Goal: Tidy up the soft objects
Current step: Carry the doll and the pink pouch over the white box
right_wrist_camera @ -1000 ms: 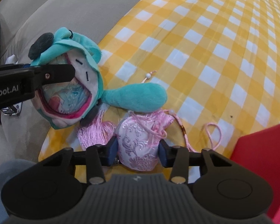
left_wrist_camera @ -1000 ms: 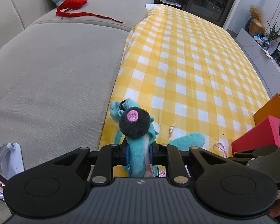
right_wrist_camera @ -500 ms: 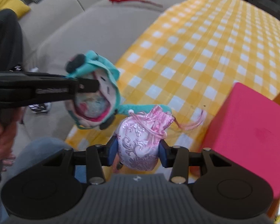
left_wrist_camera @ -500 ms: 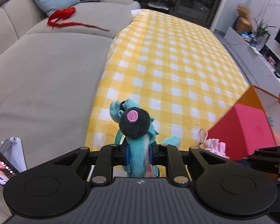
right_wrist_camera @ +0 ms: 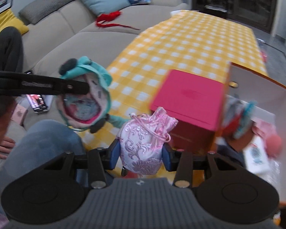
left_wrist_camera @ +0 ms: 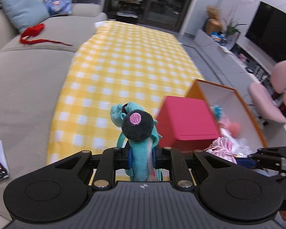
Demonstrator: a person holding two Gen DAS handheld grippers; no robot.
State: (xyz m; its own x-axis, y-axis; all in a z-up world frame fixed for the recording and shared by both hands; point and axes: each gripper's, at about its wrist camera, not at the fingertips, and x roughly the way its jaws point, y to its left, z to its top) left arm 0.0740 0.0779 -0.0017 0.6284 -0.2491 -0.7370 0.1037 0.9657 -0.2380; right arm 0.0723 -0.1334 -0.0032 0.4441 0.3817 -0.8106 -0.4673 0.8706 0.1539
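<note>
soft indoor light, motion blur, fisheye edges

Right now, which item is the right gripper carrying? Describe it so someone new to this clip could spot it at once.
Start at the yellow checked cloth with the red box at its near end. Just in front of that box, the right gripper is shut on a pink brocade drawstring pouch. Unlike the teal plush toy beside it, the pouch is shiny, floral-patterned and cinched with a pink cord.

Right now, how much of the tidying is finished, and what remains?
Partly done: the orange box already holds several soft items. In hand: the left tongs grip the teal plush, the right tongs grip the pink pouch, both off the checkered cloth. Left: dropping both in; a red ribbon lies on the sofa.
</note>
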